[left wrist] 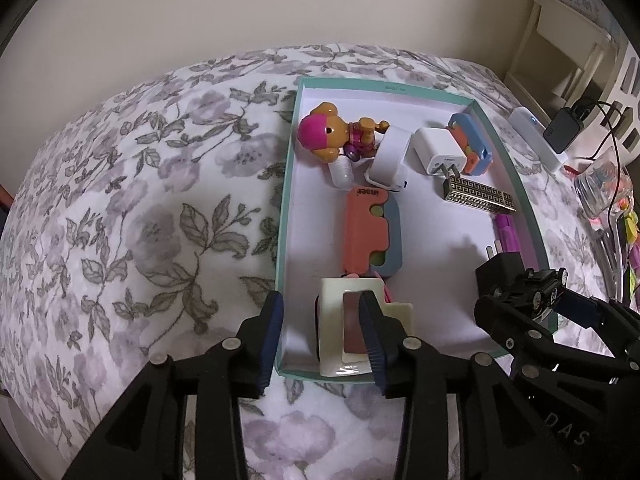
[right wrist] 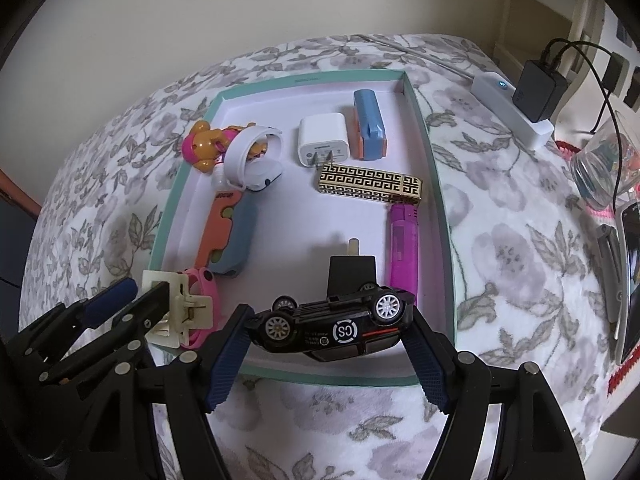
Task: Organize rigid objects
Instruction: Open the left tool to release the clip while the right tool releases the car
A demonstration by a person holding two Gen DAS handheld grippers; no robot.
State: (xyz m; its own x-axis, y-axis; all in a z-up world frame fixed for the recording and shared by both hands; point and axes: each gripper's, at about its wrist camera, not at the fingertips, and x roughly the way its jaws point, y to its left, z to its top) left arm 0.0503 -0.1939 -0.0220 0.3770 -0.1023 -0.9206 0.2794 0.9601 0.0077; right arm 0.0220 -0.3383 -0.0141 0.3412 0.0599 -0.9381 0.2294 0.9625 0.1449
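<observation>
A teal-rimmed white box (left wrist: 286, 208) (right wrist: 440, 200) lies on a floral bedspread. My right gripper (right wrist: 328, 332) is shut on a black toy car (right wrist: 332, 320), held on its side above the box's near edge; the car also shows in the left wrist view (left wrist: 532, 292). My left gripper (left wrist: 320, 320) is open, its jaws straddling the box's near left wall, the right jaw over a cream plastic piece (left wrist: 348, 320) (right wrist: 180, 312) inside the box. Inside the box lie a toy dog (left wrist: 328, 132), a white charger (right wrist: 322, 140), a gold patterned case (right wrist: 370, 184) and a purple lighter (right wrist: 404, 244).
Also in the box are orange-and-blue holders (left wrist: 372, 232) (right wrist: 370, 124), a white ring case (right wrist: 252, 156), a black plug adapter (right wrist: 352, 276) and a pink item (right wrist: 204, 280). To the right of the box are a white power strip (right wrist: 512, 116), a glass jar (right wrist: 600, 164) and cables.
</observation>
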